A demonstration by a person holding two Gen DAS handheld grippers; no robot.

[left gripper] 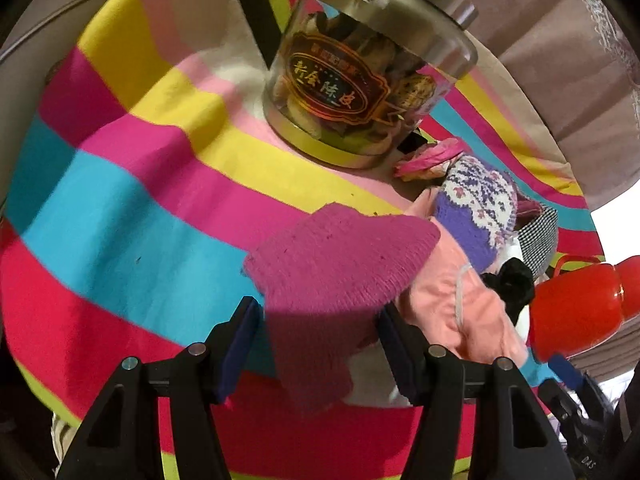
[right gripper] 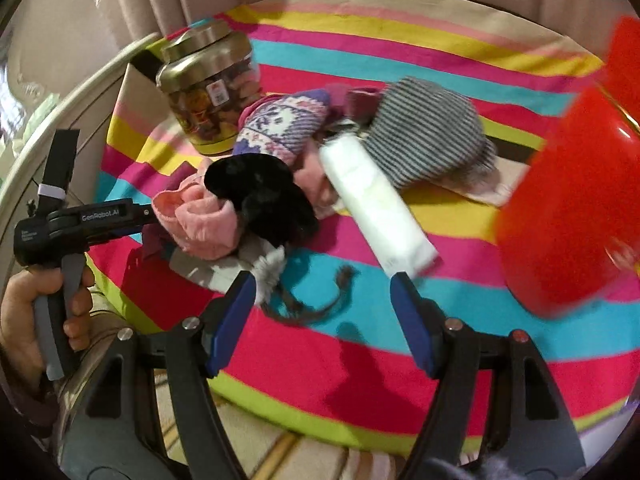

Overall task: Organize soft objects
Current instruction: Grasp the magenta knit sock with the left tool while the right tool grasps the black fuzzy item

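Observation:
A flat magenta knitted piece lies on the striped tablecloth between the fingers of my left gripper. The jaws stand apart around it and the knit is not bunched. Right of it is a pile: pink cloth, a purple patterned knit, a black fuzzy item, a grey striped cloth and a white packet. My right gripper hovers open and empty over the cloth's front. The packet's end is just beyond its right fingertip.
A clear jar with a metal lid stands behind the pile. A red plastic container sits blurred at the right. A grey cord lies near my right fingers. A hand holds the left gripper. Curtains hang behind the table.

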